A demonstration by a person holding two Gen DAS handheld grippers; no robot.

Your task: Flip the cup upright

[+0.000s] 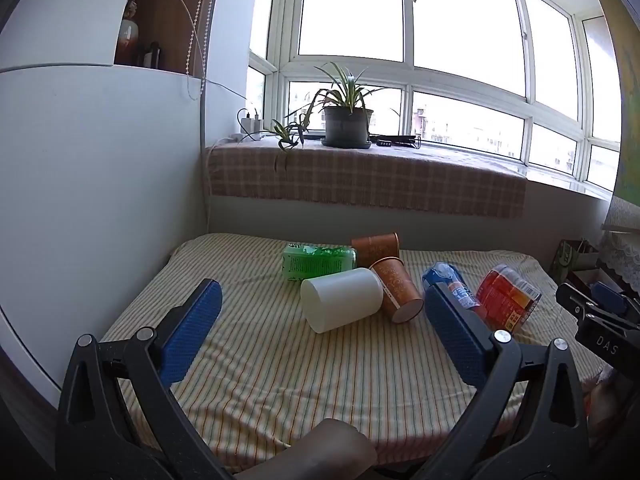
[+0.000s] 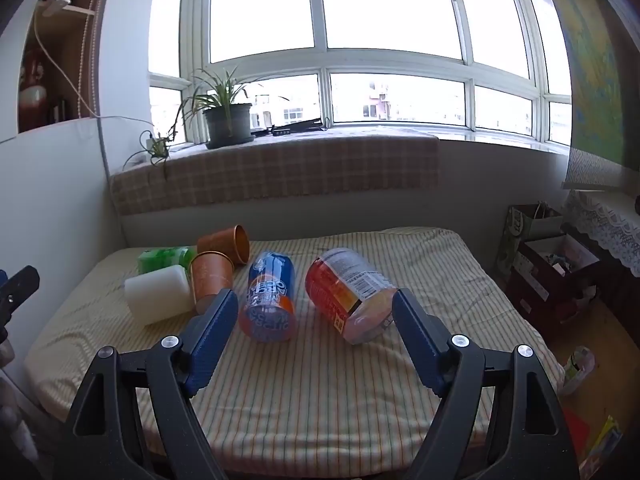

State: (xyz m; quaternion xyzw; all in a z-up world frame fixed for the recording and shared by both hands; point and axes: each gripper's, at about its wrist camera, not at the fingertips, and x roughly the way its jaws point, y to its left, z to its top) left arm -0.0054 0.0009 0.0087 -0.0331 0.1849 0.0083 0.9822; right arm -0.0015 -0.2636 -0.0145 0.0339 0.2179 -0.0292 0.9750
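Several cups lie on their sides on the striped tablecloth [image 1: 280,380]. A white cup [image 1: 340,304] lies in the middle, with a green cup [image 1: 316,266] behind it. Two orange paper cups lie beside them, one near [image 1: 396,290] and one far [image 1: 376,248]. A blue cup [image 2: 268,300] and a red cup [image 2: 352,292] lie to the right. My left gripper [image 1: 322,320] is open, held just before the white cup. My right gripper [image 2: 314,322] is open, with the blue and red cups between its fingers' line of sight.
A white cabinet wall [image 1: 100,200] borders the table on the left. A plaid-covered windowsill [image 1: 360,176] with a potted plant [image 1: 346,120] runs behind. Boxes and bags [image 2: 552,264] stand on the floor at the right.
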